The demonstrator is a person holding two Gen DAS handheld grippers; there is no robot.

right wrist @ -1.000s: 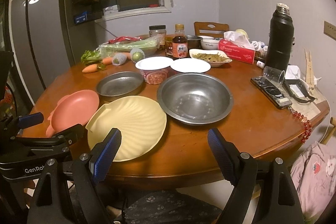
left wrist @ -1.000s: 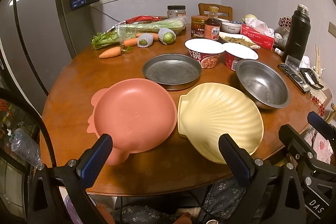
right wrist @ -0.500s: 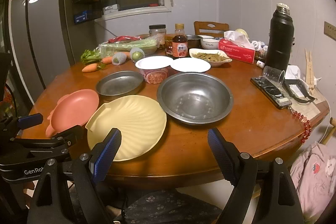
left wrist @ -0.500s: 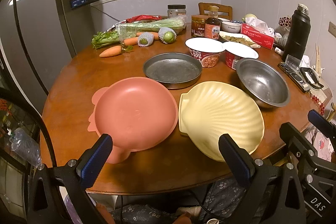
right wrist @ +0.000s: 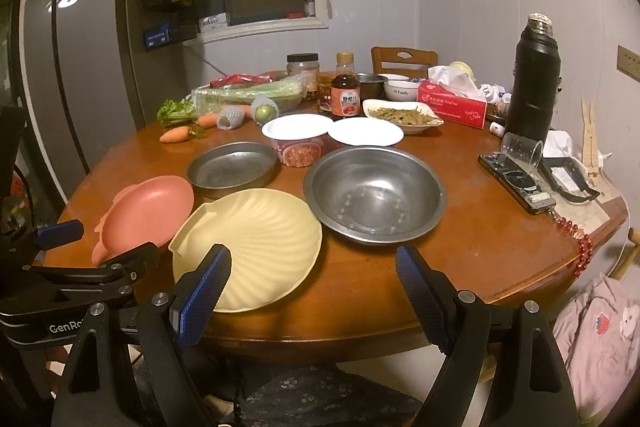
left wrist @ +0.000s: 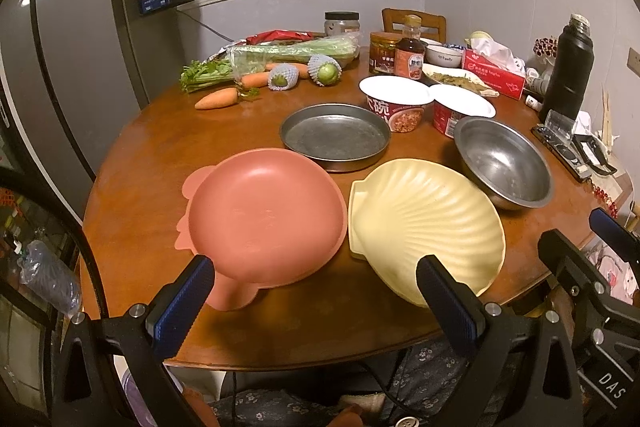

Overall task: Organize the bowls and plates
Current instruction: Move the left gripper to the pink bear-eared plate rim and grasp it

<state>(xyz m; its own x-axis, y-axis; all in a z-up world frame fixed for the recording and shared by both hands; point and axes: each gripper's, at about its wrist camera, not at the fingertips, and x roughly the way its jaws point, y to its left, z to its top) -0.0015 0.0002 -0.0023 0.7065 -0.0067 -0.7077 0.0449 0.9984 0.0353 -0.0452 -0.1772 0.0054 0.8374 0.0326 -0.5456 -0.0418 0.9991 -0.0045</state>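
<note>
Both my left gripper [left wrist: 312, 297] and right gripper [right wrist: 314, 277] gape wide, holding nothing, over the round wooden table [left wrist: 160, 155] — empty pink plastic plate [left wrist: 264, 215] at 11 o'clock, empty yellow shell-shaped plate [right wrist: 256, 239] beside it, bare steel bowl [right wrist: 374, 193] at 1 o'clock — grey fridge [right wrist: 76, 75] behind.

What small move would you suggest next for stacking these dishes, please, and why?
Probably ease the left claw forward onto the pink plate's near rim. Both claws are open and empty, all dishes lie separate on the table, and that plate sits right ahead, beside the shell plate.
</note>
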